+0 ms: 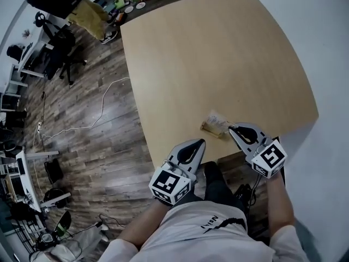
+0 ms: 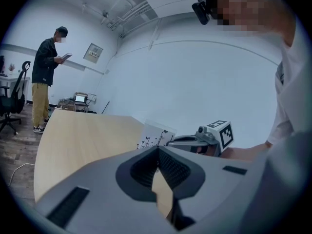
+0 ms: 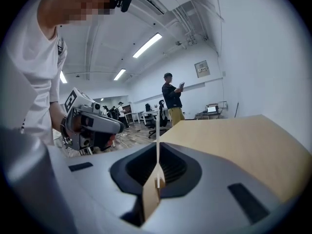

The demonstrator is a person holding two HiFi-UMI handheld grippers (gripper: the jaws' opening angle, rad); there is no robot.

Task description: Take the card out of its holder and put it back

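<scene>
A person in a white T-shirt works two grey handheld grippers at the near edge of a pale wooden table [image 1: 218,53]. The right gripper [image 1: 231,129] has its jaws pressed together on a thin white card printed with small dark plant figures [image 1: 216,122]. In the right gripper view the card [image 3: 157,130] stands upright and edge-on, rising straight out of the line where that gripper's [image 3: 157,150] black ribbed pads meet. Whether the card sits in a holder cannot be made out.

The left gripper [image 1: 202,142] has its jaws closed tip to tip with nothing between them. Only a wedge of bare tabletop [image 2: 73,140] shows in the gap behind the tips [image 2: 158,148]. Ahead of those jaws and slightly to their right, the card's printed face [image 2: 155,134] is seen, with the right gripper's tips [image 2: 171,141] against it. The left gripper [image 3: 119,128] lies well left of the right jaws, apart from the card.

Far beyond both pairs of jaws, past the table's far end [image 3: 243,140], a person in a dark jacket and tan trousers [image 2: 48,77] stands on the wood-plank floor [image 1: 92,119] looking at something held in the hands.
</scene>
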